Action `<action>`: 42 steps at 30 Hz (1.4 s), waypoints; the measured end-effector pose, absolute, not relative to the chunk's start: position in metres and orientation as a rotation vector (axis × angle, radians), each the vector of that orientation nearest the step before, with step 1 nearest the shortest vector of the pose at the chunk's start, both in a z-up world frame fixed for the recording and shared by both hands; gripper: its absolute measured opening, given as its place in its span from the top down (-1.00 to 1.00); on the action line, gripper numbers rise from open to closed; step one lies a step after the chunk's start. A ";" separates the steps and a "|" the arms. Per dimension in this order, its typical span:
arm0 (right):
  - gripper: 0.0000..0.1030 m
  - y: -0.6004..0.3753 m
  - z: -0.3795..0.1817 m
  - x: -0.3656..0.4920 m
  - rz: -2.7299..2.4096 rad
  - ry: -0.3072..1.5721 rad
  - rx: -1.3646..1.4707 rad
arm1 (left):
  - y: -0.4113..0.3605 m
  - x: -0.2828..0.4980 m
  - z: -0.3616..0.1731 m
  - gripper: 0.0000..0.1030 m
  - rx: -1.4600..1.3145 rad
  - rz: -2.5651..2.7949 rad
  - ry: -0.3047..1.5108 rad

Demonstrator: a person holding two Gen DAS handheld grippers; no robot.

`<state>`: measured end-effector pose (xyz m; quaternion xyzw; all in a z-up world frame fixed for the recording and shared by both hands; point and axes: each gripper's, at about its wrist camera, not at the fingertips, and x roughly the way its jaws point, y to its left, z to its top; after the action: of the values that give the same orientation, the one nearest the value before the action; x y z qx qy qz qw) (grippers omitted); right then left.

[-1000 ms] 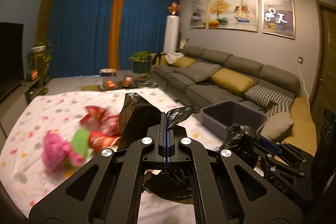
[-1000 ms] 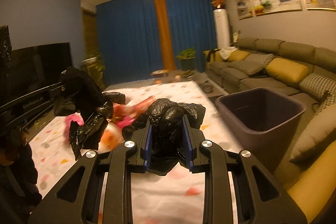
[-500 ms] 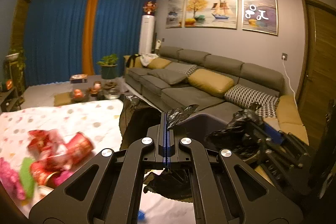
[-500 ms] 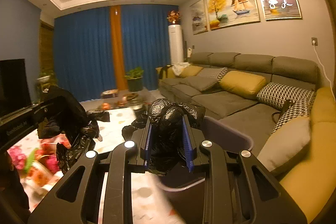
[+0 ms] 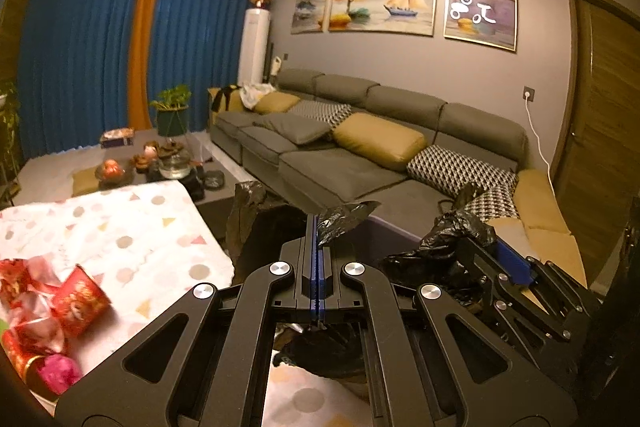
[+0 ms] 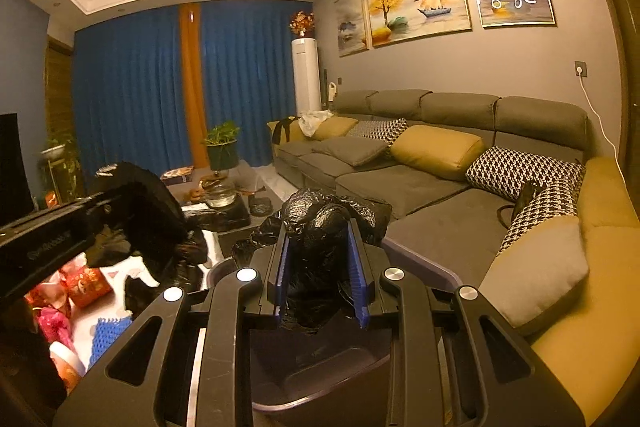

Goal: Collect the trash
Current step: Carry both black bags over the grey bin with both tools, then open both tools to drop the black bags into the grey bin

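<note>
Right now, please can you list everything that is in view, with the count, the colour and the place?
Bin bag: one, black, held stretched between both grippers over the bin.
Bin: one, dark purple-grey, beside the sofa.
Trash: several pieces, mostly red and pink, on the dotted cloth.
Dotted cloth: one, white, at left.
Sofa: one, grey, along the wall.
Cushions: several, mustard, grey and patterned, on the sofa.
Curtains: blue with an orange strip, far wall.
Left gripper: black, jaws shut on the bag.
Right gripper: black, jaws shut on the bag.
</note>
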<state>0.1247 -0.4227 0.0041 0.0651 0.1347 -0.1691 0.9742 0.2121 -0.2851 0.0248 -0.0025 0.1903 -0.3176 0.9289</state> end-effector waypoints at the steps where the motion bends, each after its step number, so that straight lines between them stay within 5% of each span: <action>1: 0.48 -0.423 0.005 0.126 -0.344 0.274 0.131 | -0.288 0.214 0.023 1.00 -0.002 -0.656 0.393; 32: 0.42 -0.437 -0.010 0.163 -0.378 0.345 0.148 | -0.320 0.252 -0.004 1.00 -0.036 -0.735 0.505; 34: 0.36 -0.439 -0.011 0.165 -0.381 0.349 0.151 | -0.320 0.254 -0.006 0.89 -0.043 -0.742 0.516; 38: 0.10 -0.443 -0.011 0.163 -0.388 0.344 0.164 | -0.315 0.257 -0.006 -0.03 -0.070 -0.752 0.520; 42: -0.02 -0.445 -0.011 0.160 -0.402 0.347 0.158 | -0.307 0.255 -0.004 -0.53 -0.078 -0.707 0.501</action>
<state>0.1598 -0.4452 -0.0112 0.0781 0.1711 -0.1985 0.9619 0.2545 -0.3073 -0.0038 -0.0378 0.2425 -0.3424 0.9070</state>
